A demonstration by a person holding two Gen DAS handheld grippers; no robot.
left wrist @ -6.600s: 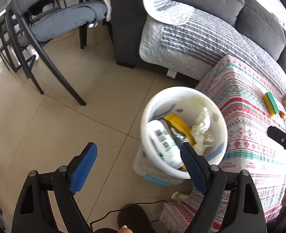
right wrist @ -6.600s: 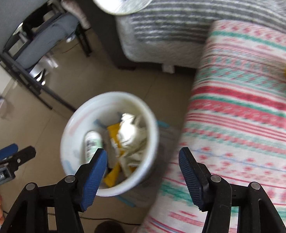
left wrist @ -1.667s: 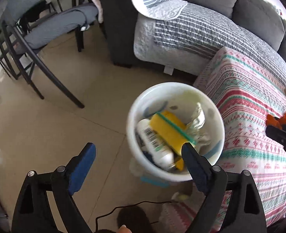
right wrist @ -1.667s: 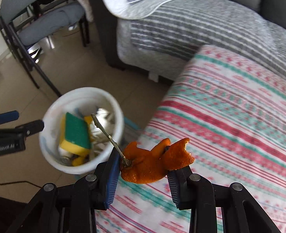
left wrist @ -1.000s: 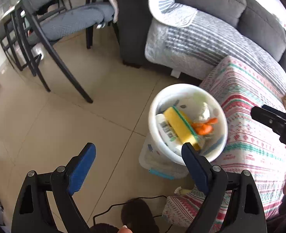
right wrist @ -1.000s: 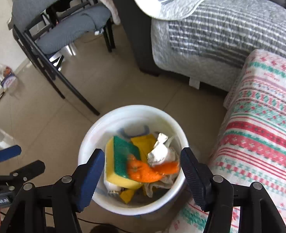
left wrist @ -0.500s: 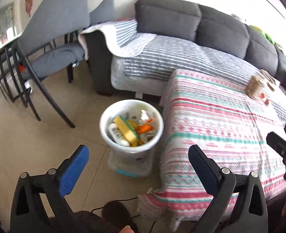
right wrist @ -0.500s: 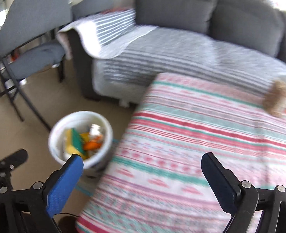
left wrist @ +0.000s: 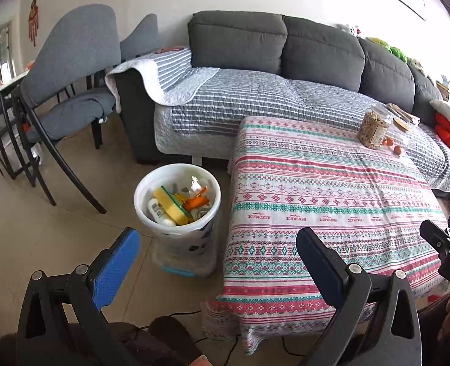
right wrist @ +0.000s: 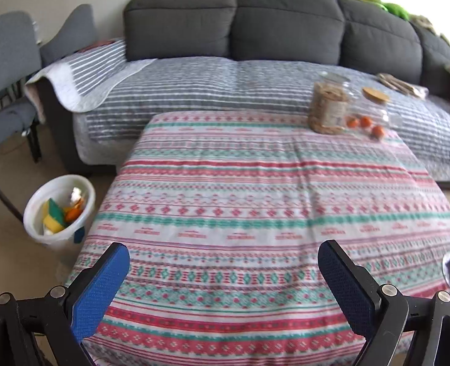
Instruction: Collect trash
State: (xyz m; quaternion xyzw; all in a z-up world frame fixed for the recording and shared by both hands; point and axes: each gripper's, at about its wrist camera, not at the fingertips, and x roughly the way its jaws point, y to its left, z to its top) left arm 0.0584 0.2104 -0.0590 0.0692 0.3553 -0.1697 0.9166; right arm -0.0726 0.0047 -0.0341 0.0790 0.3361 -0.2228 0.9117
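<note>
A white trash bin [left wrist: 151,183] stands on the floor left of the table; it also shows in the right wrist view [right wrist: 35,213]. In it lie a yellow-green sponge [left wrist: 170,202], an orange peel [left wrist: 194,202], a white bottle [left wrist: 156,209] and crumpled paper. My left gripper [left wrist: 217,256] is open and empty, held back from the bin and the table. My right gripper [right wrist: 223,270] is open and empty above the near part of the patterned tablecloth [right wrist: 255,201]. Its tip also shows in the left wrist view [left wrist: 438,241].
A glass jar of snacks [right wrist: 328,106], a lid [right wrist: 374,94] and small oranges [right wrist: 365,123] sit at the table's far right. A grey sofa [right wrist: 225,30] with a striped cover runs behind. Grey chairs [left wrist: 69,70] stand at left. A cable [left wrist: 176,317] lies on the floor.
Both grippers have pulled back and up from the bin, so the whole table and sofa show. The orange peel, held by the right gripper earlier, lies in the bin.
</note>
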